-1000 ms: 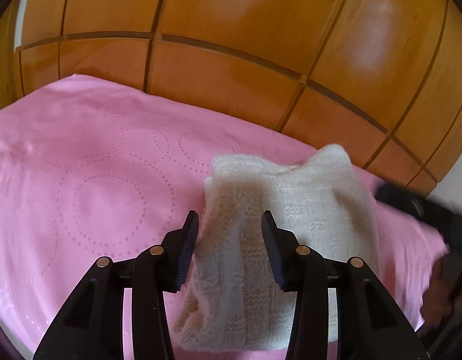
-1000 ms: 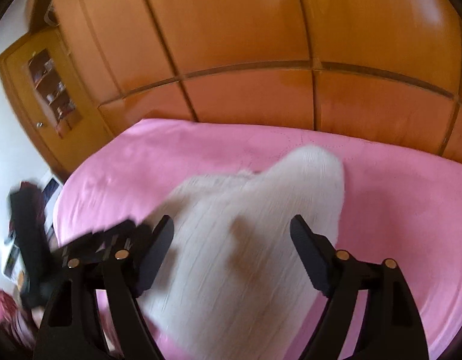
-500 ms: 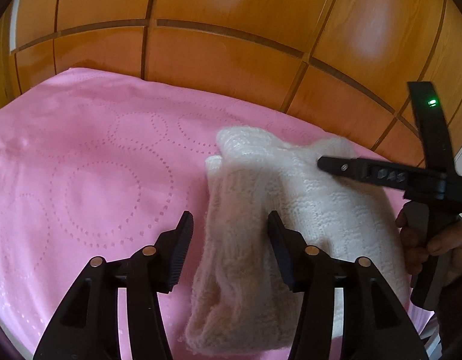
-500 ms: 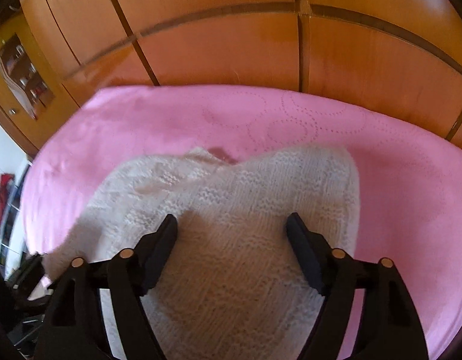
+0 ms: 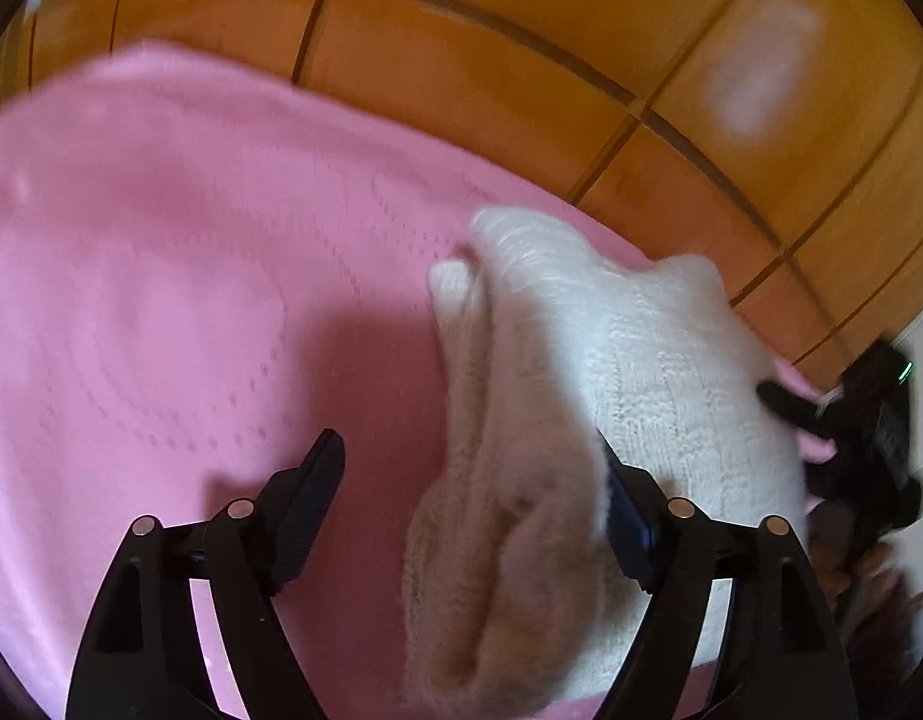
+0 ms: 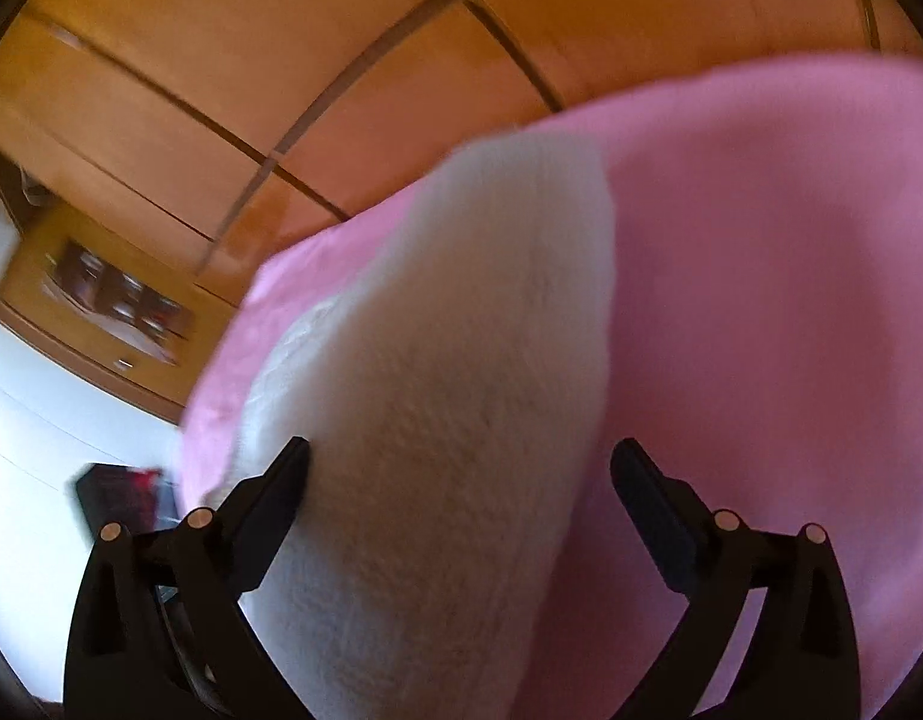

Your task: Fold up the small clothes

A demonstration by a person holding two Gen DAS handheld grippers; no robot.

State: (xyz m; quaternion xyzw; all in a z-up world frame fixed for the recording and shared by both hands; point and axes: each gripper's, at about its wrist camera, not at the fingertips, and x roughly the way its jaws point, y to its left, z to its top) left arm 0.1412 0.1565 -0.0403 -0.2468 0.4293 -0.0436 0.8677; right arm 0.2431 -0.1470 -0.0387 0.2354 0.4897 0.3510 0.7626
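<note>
A cream knitted garment [image 5: 581, 396] lies folded on the pink bed cover [image 5: 161, 312]. My left gripper [image 5: 470, 468] hangs low over its near left edge, jaws opening; the thick folded edge lies between the fingers without being pressed. In the right wrist view the same garment [image 6: 461, 396] fills the middle. My right gripper [image 6: 461, 468] straddles its near end, jaws opening wide, left pad against the knit and right pad clear over the pink cover [image 6: 791, 300]. The right gripper [image 5: 845, 414] shows at the garment's right edge in the left wrist view, held by a hand.
Orange wooden wardrobe panels [image 5: 521, 72] rise right behind the bed. A wooden cabinet with glass shelves [image 6: 119, 306] stands to the left beyond the bed's corner, with a dark object [image 6: 119, 498] low beside the bed. Bare pink cover [image 5: 131, 240] spreads left of the garment.
Both grippers have sunk toward the garment and spread their jaws wider. The right gripper rolled, tilting its view, and has dropped from above the garment to its right edge.
</note>
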